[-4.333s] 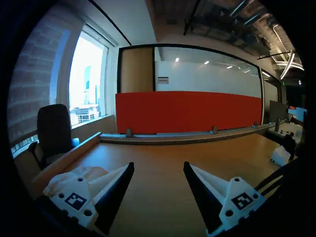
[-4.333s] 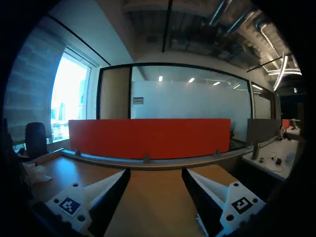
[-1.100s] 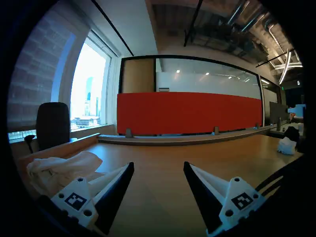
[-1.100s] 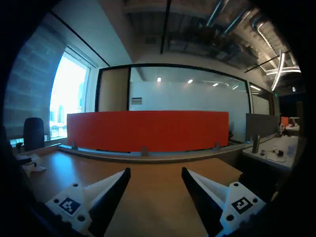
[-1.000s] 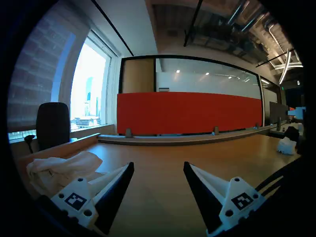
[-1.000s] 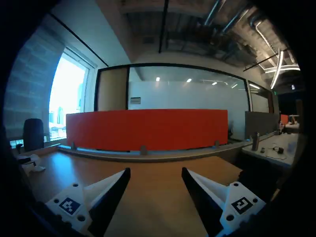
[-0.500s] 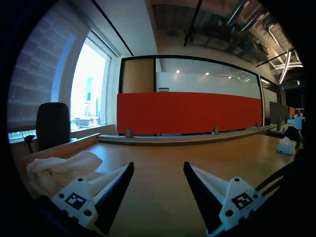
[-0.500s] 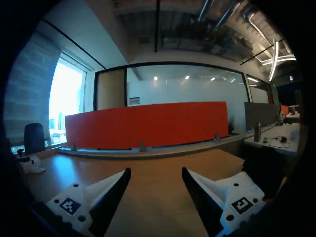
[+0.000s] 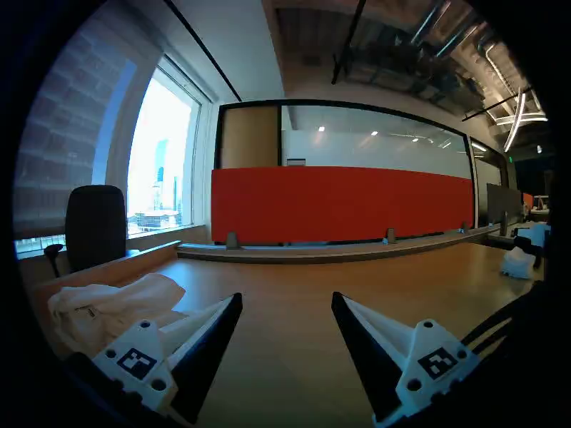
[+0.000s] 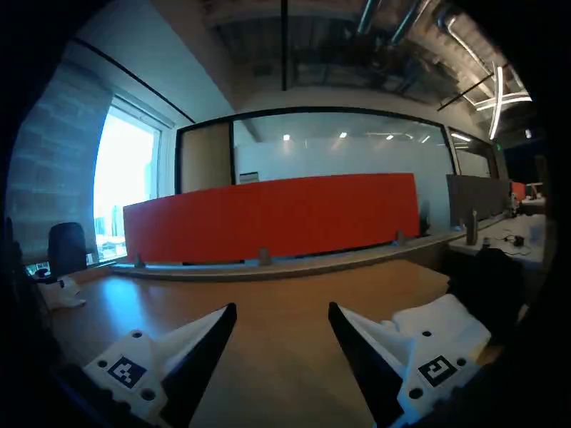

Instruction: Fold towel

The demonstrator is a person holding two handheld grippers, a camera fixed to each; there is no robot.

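My left gripper (image 9: 285, 299) hangs low over the wooden desk (image 9: 300, 274) with its two fingers spread wide and only bare wood between them; it pinches nothing. The towel (image 9: 107, 307) lies crumpled in a white heap at the desk's left edge, just beyond my left finger (image 9: 203, 339), which partly hides it, so I cannot tell whether the two touch. Behind the heap, a black chair (image 9: 94, 225) stands off the left edge, before a bright window (image 9: 160, 178). A red divider (image 9: 342, 203) runs along the desk's far edge. Far over at the desk's right end sits a small white lump (image 9: 515, 264) with something dark above it; it is too small for me to say what it is.

My right gripper (image 10: 282, 308) is spread just as wide over the same wood, holding nothing. In the right gripper view a white cloth (image 10: 437, 314), smooth and rather flat, lies by the desk's right edge, right behind my right finger (image 10: 360, 349); whether it touches the finger I cannot tell. Near the desk's left end in that view rests another small white shape (image 10: 61, 294), too far off to make out. Past the right edge stands a second desk (image 10: 524, 235) with a few small objects on it.
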